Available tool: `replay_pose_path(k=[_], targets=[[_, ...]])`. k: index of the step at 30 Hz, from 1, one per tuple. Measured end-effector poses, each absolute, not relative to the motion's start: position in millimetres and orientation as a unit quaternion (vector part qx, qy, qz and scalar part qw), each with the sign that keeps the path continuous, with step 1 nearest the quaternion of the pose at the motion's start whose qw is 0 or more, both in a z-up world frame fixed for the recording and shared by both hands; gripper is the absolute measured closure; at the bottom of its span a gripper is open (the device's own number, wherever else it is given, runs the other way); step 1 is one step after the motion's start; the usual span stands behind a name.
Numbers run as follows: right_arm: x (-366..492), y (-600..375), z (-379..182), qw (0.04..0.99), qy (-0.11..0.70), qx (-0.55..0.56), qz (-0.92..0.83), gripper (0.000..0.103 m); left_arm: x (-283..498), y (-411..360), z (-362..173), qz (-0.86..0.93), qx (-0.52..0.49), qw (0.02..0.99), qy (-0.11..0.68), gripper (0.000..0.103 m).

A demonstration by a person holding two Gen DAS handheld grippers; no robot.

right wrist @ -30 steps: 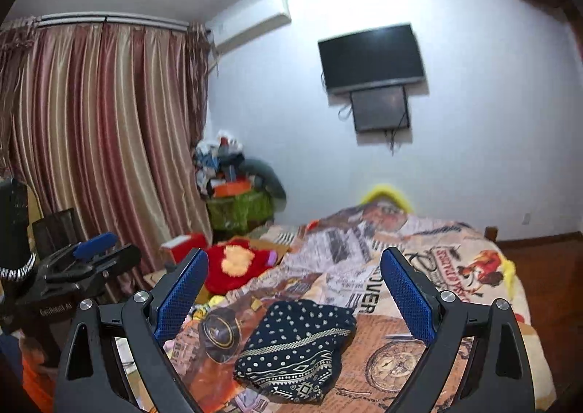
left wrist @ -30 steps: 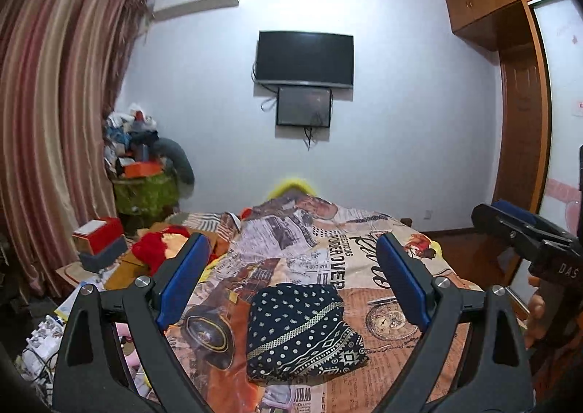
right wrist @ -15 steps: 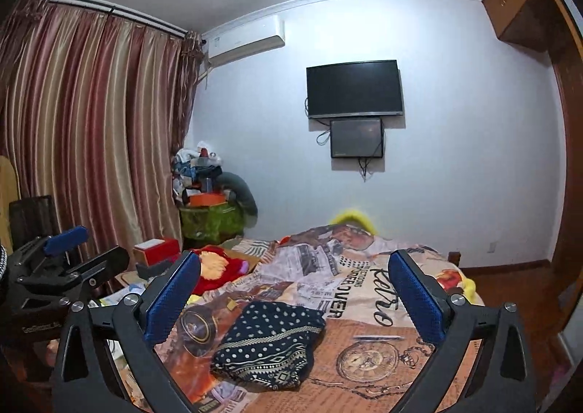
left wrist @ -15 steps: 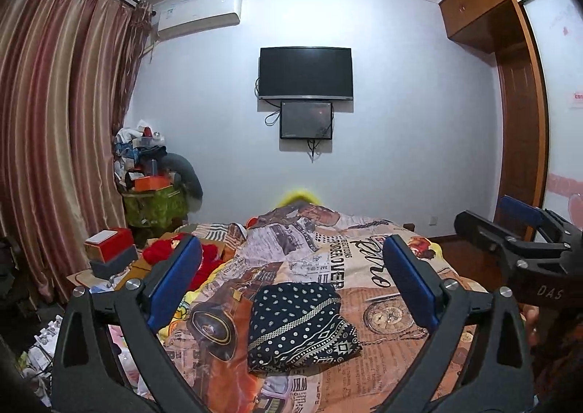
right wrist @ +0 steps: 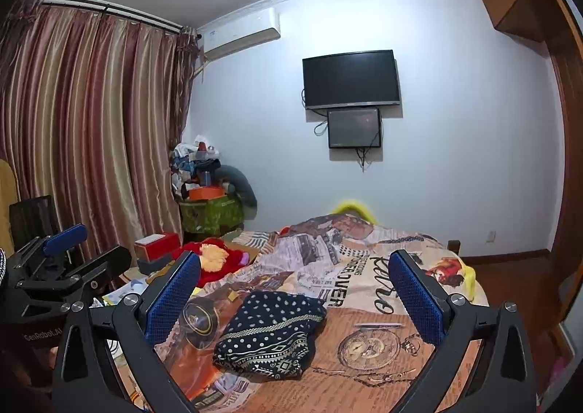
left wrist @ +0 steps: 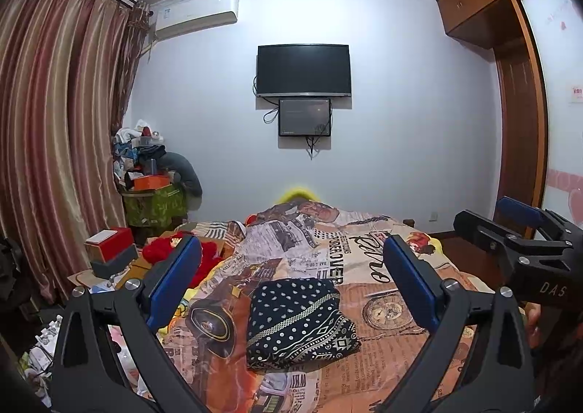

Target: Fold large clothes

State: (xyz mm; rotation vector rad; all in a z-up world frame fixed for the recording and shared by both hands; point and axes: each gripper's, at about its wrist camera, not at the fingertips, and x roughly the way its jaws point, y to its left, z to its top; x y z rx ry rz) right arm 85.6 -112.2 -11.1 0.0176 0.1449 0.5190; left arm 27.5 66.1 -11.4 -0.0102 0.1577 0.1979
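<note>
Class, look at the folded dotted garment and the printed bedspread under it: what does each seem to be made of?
Folded navy white-dotted garment: likely soft matte knit or woven cloth; it slumps at the edges. Newspaper-print orange bedspread: thin woven cloth with a slight sheen, rumpled into creases.

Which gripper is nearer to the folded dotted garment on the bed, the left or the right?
Hard to tell; perhaps the left. The left gripper faces the folded dotted garment almost centred between its open jaws. The right gripper stands off to the garment's right, also apart from it.
</note>
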Motion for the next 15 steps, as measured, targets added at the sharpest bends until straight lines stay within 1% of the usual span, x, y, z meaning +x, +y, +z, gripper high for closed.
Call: replay_pose_path(k=[15], targets=[[86.0, -113.7, -14.3, 0.963, 0.075, 0.012, 0.257, 0.0, 28.1, 67.8, -13.7, 0.096, -0.013, 0.992, 0.087, 0.002]])
